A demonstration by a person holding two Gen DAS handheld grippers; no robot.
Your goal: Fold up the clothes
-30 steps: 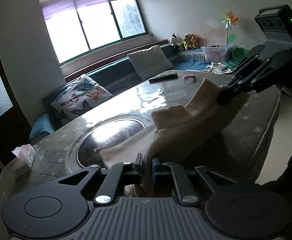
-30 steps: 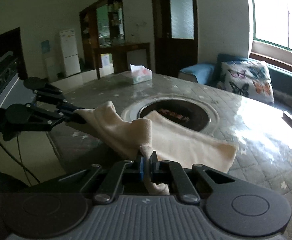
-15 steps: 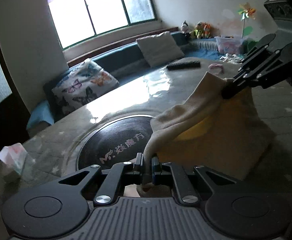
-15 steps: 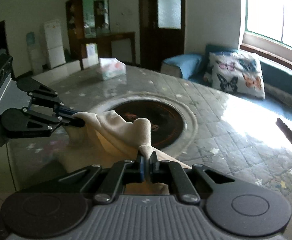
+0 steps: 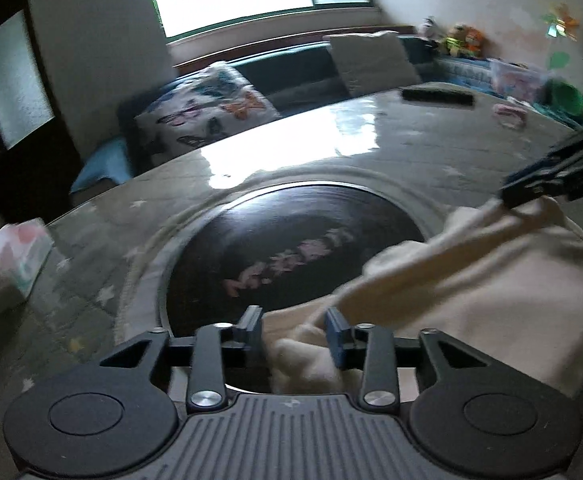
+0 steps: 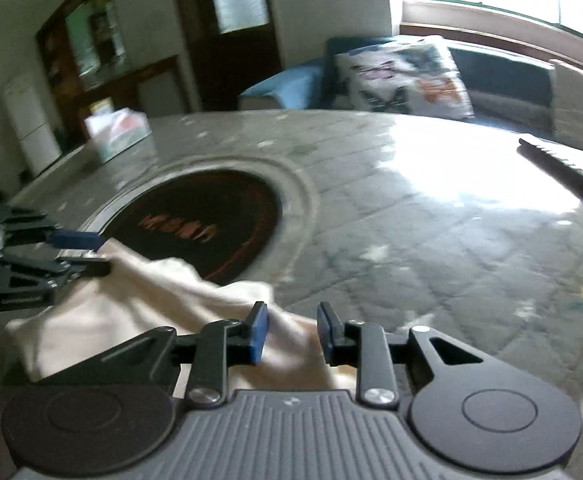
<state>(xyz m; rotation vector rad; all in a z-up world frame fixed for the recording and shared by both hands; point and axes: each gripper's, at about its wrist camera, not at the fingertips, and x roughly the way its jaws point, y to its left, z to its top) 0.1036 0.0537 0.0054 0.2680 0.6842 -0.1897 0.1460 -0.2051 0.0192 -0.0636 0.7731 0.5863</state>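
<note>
A cream cloth (image 5: 471,292) lies folded over itself on the quilted table (image 5: 371,140), at the near edge of the round dark inset. My left gripper (image 5: 294,332) is open, and a bunched corner of the cloth sits loose between its blue pads. My right gripper (image 6: 291,332) is open too, with the cloth (image 6: 131,304) lying under and between its fingers. In the left wrist view the right gripper (image 5: 509,194) stands at the cloth's far right corner. In the right wrist view the left gripper (image 6: 103,255) shows its fingers apart at the cloth's left corner.
The round dark inset (image 5: 291,248) fills the table's middle. A tissue box (image 5: 15,256) stands at the table's left end. A black remote (image 5: 437,94) and a small pink item (image 5: 509,114) lie at the far right. A butterfly cushion (image 5: 207,112) rests on the sofa behind.
Both grippers were shut on the cloth's corners and held it up; they swung forward and down over the table, and both have now opened. The cloth has dropped onto the table.
</note>
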